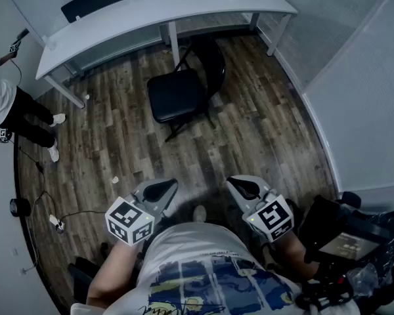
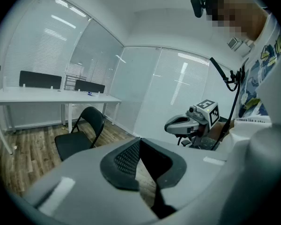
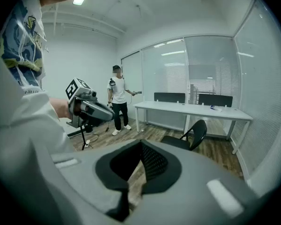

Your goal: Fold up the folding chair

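A black folding chair stands unfolded on the wood floor, its seat facing me and its backrest toward the white desk. My two grippers are held close to my body, well short of the chair. The left gripper is shut with nothing in it, and so is the right gripper. In the left gripper view the chair shows at the left beyond the closed jaws. The right gripper view has the chair at right of centre, past the closed jaws.
A person stands at the left by the desk end, also in the right gripper view as a person. Cables and a small device lie on the floor at left. Glass walls close the right side. Dark equipment sits at lower right.
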### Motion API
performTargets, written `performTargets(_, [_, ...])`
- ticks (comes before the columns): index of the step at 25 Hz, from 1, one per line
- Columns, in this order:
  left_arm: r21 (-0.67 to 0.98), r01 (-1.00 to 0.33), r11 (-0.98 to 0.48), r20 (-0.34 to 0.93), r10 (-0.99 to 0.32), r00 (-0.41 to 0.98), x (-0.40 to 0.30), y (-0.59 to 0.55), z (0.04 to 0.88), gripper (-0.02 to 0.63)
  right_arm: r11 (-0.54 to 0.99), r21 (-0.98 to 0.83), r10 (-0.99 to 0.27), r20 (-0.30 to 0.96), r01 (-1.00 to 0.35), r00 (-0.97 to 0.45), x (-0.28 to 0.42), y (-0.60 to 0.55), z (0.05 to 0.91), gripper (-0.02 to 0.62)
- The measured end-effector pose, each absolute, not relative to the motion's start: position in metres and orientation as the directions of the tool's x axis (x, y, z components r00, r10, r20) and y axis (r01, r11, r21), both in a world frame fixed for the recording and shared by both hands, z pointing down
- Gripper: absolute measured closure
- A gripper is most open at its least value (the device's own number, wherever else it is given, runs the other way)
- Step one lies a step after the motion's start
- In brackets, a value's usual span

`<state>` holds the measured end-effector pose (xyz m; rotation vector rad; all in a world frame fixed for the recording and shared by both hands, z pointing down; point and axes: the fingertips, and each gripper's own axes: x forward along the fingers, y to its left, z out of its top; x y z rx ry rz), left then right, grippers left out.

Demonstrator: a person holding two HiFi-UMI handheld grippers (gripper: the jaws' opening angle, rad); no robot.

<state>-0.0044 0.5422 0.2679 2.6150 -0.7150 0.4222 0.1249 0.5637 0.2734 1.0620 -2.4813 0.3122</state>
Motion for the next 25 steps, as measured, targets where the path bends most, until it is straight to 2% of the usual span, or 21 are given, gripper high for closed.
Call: performTargets(25, [0.283,-0.563,-0.777,0.377,-0.45,0.81,-0.012,0.528,0.264,0.606,0.615,-0.071,-0.688,0.439,-0.785,-0.578,0.144,0.561,0.278,0.572])
